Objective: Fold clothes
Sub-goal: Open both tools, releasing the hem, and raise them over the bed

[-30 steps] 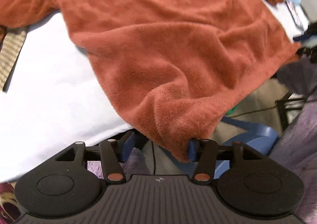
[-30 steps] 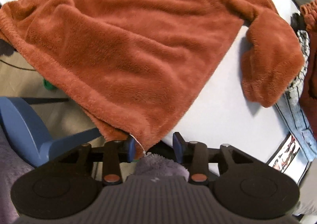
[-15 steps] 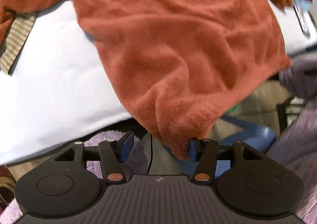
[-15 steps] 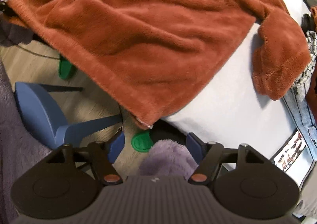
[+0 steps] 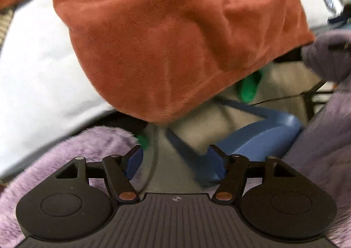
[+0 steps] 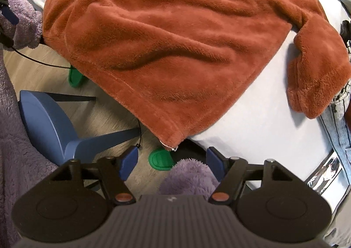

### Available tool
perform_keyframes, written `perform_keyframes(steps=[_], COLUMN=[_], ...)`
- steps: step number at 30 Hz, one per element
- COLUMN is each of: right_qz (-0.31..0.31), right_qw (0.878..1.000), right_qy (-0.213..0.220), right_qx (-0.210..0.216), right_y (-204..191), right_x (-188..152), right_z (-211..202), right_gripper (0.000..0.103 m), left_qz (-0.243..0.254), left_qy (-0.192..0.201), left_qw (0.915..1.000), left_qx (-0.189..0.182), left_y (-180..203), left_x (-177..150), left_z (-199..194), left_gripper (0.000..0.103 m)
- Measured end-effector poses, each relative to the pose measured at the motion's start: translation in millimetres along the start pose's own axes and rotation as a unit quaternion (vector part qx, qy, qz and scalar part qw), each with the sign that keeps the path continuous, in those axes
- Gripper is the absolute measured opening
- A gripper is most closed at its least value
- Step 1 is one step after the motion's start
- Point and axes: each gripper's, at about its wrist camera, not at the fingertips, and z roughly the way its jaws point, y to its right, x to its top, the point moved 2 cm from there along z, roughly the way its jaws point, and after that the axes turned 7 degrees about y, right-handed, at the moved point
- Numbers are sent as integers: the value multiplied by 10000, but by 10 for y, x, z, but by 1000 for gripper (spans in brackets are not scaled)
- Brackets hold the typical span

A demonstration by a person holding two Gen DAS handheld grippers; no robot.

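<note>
Hanging beyond both grippers' fingers, the rust fleece sweater is being held by neither: left gripper opening, right gripper released.

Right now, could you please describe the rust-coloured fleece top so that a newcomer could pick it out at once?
Start at the white table. The rust-coloured fleece top lies spread over most of it, its hem corner hanging off the near edge above the blue chair. Unlike the striped and denim clothes at the right edge, it is plain, fuzzy and orange-brown.
</note>
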Motion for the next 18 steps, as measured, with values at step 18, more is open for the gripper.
perform_keyframes(steps=[18], right_qz=[294], right_qw=[9709], right_qy=[2211], right_qx=[-872], right_y=[503], right_x=[750], right_z=[-264], right_gripper=[60], left_qz=[-335], left_qy=[2716], left_qw=[9601], left_qx=[578], left_y=[-800], left_x=[1238], left_z=[-689], left_gripper=[63])
